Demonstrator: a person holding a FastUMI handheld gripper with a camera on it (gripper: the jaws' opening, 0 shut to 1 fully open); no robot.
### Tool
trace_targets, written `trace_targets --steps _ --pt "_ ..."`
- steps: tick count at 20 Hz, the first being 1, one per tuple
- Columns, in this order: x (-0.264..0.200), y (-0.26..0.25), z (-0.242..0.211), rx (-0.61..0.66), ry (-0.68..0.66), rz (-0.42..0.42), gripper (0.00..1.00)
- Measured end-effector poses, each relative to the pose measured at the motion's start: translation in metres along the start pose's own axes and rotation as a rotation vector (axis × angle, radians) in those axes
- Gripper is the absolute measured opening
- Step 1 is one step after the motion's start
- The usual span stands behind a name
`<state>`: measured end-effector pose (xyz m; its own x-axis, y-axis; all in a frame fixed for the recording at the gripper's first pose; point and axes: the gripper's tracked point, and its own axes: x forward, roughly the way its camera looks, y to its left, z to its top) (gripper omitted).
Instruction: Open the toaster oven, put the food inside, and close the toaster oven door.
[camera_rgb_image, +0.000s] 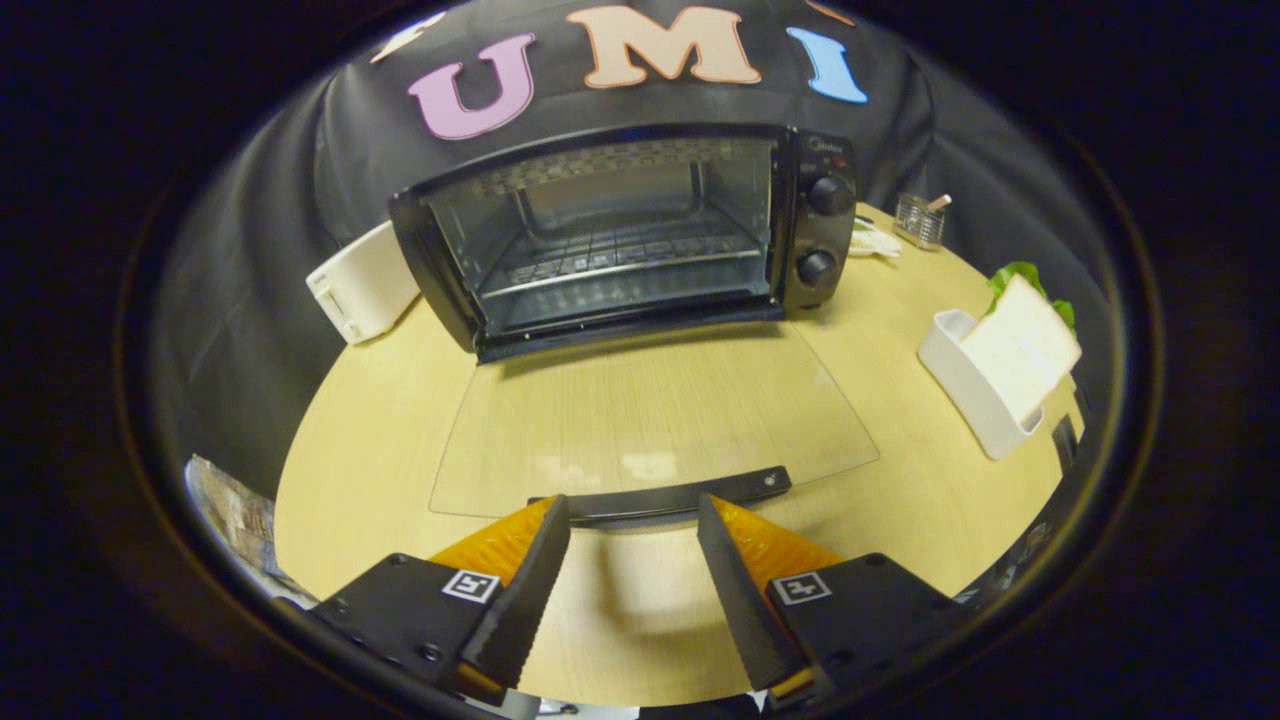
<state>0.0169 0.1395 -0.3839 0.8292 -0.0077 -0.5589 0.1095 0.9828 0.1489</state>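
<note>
**Oven door down, tongs empty**

Beyond the tongs, far left: white box. Toaster oven straight ahead, glass door flat, its handle just ahead of the fingertips. Tongs spread wide, gripping nothing. Ahead right: sandwich in white holder.

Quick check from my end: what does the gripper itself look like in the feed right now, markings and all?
The gripper has two wedge-shaped fingers with serrated inner faces, each on a black mounting block with screws. Each block carries a square black-and-white tag.
</note>
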Motion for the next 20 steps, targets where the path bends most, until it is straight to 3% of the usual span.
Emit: trace_targets --steps 3,9,14,20 --pt "0.002 -0.004 -0.004 0.040 -0.012 0.002 0.86" --pt "0.008 -0.008 -0.020 0.227 -0.007 0.092 0.84" --pt "0.000 -0.035 -0.029 0.060 0.049 0.002 0.82" --pt "-0.040 -0.067 0.009 0.015 0.030 0.041 0.81"
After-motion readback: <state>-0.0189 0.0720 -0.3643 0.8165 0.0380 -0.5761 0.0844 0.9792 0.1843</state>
